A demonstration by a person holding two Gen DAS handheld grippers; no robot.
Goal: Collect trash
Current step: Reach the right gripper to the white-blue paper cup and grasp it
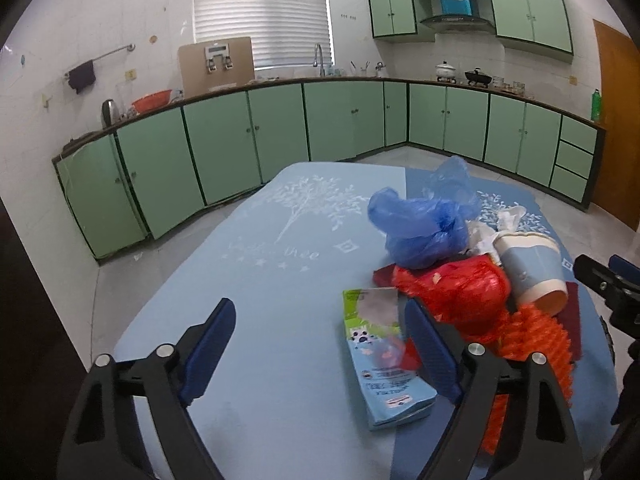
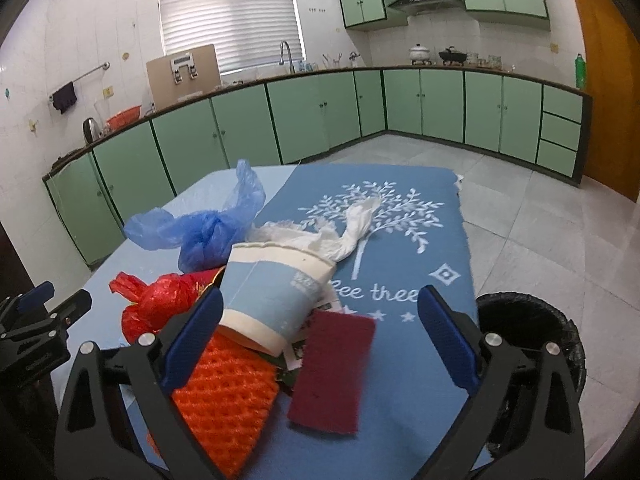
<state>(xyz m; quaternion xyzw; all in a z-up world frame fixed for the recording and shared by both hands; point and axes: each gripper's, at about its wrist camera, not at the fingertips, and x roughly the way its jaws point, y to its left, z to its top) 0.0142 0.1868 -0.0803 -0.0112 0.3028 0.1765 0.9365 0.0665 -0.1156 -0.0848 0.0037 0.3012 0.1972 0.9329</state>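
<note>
I am holding my left tongs (image 1: 320,344) spread above the counter (image 1: 260,280), empty, with a flattened carton (image 1: 384,360) lying just inside the right pad. My right tongs (image 2: 320,336) are also gaping, empty, over the trash pile: a tipped paper cup (image 2: 272,292), a maroon scouring pad (image 2: 332,372), orange netting (image 2: 224,396), red bag (image 2: 160,300), blue bag (image 2: 204,232). A black bin (image 2: 532,320) is standing beside the counter.

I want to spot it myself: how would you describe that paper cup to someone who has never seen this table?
Find the blue cloth-covered table in the middle of the green kitchen, then the heap of rubbish on it. The paper cup lies tipped on its side there, between the blue plastic bag and the orange mesh. It is the only stiff item: pale blue with white bands, while its neighbours are soft and crumpled.
</note>
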